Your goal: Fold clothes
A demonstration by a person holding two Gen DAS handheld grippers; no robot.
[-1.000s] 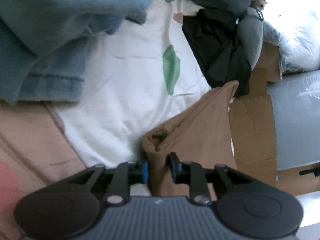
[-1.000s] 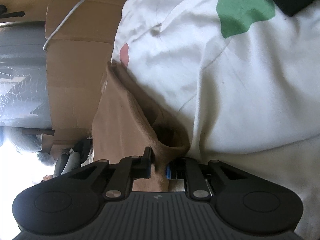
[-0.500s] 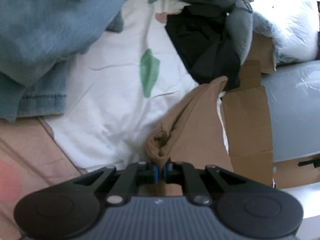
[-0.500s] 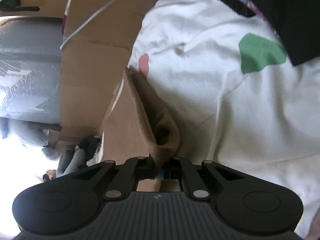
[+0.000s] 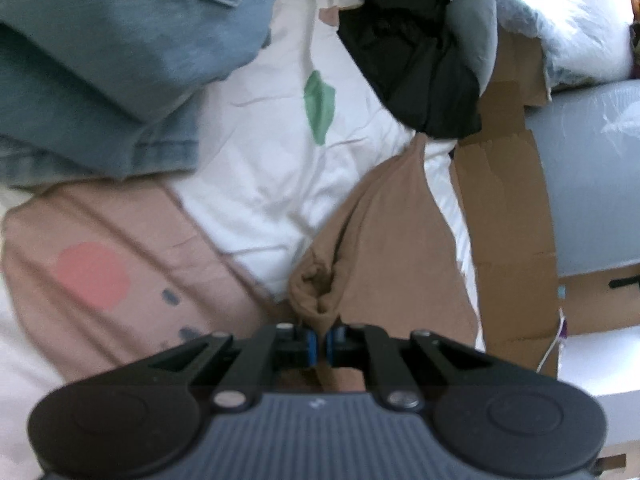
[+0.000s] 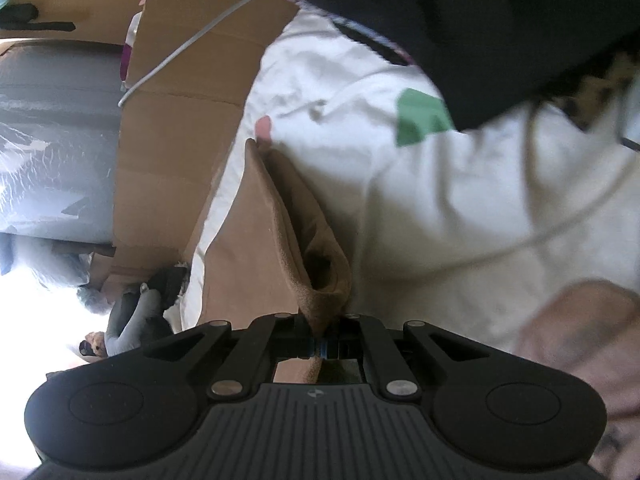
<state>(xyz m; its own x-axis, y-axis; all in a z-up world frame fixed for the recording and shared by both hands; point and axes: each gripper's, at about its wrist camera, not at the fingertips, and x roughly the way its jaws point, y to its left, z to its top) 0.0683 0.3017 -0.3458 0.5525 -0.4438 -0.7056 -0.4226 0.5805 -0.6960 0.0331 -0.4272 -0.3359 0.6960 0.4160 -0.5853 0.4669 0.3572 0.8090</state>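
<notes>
No readable text or brand anywhere; only a small pale logo mark on each gripper body, too small to make out.

Left gripper point(image 5: 319, 341): jaws pinched nearly together on a bunched corner of the tan cloth point(image 5: 384, 240). Cloth rises straight from the blue pads point(image 5: 309, 342) and stretches away from the camera to a narrow tip near the black garment point(image 5: 408, 64). It hangs just above the white sheet point(image 5: 260, 168), with cardboard point(image 5: 508, 216) beside it on the right.

Right gripper point(image 6: 321, 346): jaws also clamped tight on the tan cloth point(image 6: 256, 248), at another bunched corner. A folded pocket of fabric sits right above the fingertips, and the rest runs forward as a taut ridge to a point near a pink spot on the sheet point(image 6: 440, 208). Cardboard point(image 6: 172, 152) lies left of the cloth.

So the cloth is held between both grippers, one end each, stretched over the bed edge.

Around: denim point(image 5: 112, 60) piled upper left in the left view, touching the sheet. Pink fabric point(image 5: 120, 248) with a coral dot lower left. Grey plastic-wrapped block point(image 5: 592, 184) past the cardboard. White cable point(image 6: 192, 44) across the cardboard in the right view. Black garment point(image 6: 480, 20) overlaps the top of the sheet, covering part of a green patch point(image 6: 420, 116).
</notes>
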